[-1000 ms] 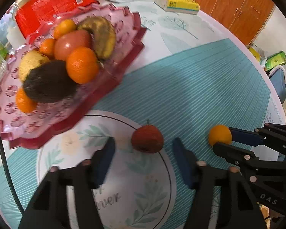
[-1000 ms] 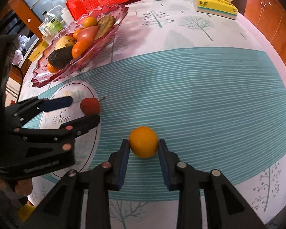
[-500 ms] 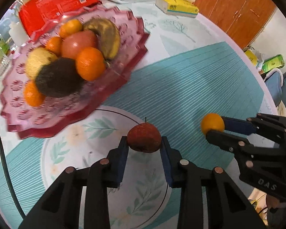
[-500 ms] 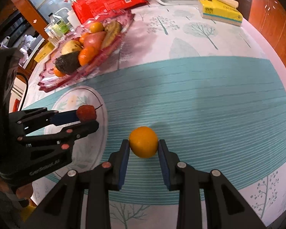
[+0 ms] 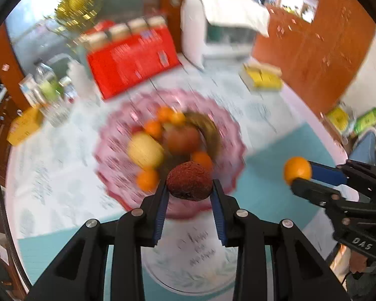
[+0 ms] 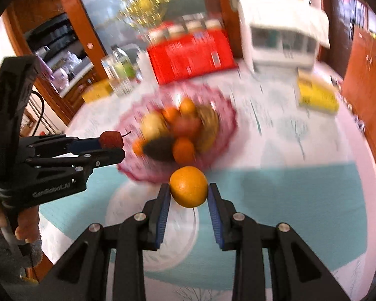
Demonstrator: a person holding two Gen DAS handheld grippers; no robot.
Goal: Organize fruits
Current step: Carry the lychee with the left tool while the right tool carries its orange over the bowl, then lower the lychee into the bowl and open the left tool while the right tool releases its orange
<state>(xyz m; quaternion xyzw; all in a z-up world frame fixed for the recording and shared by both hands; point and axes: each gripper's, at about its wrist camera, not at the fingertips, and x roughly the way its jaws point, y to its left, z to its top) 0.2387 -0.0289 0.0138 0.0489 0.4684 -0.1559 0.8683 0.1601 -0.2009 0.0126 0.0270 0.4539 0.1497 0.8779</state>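
Note:
My left gripper [image 5: 189, 190] is shut on a dark red rough-skinned fruit [image 5: 189, 181] and holds it in the air above the table, in front of the pink fruit tray [image 5: 228, 135]. My right gripper [image 6: 188, 192] is shut on an orange [image 6: 188, 186], also lifted, facing the same tray [image 6: 225, 110]. The tray holds several oranges, a yellow fruit, a red fruit, a dark avocado and a brownish banana, all blurred. Each gripper shows in the other's view: the right with its orange [image 5: 297, 170], the left with the red fruit [image 6: 111, 139].
A round floral placemat [image 5: 200, 263] lies on a teal striped cloth [image 6: 300, 195] below the grippers. Behind the tray stand a red box [image 5: 132, 60], a white appliance [image 5: 218, 35], a yellow box [image 5: 260, 79] and bottles [image 5: 47, 92].
Both grippers have lifted their fruit off the table and tilted up towards the tray. One second ago the left gripper was open around the red fruit; it has closed on it since.

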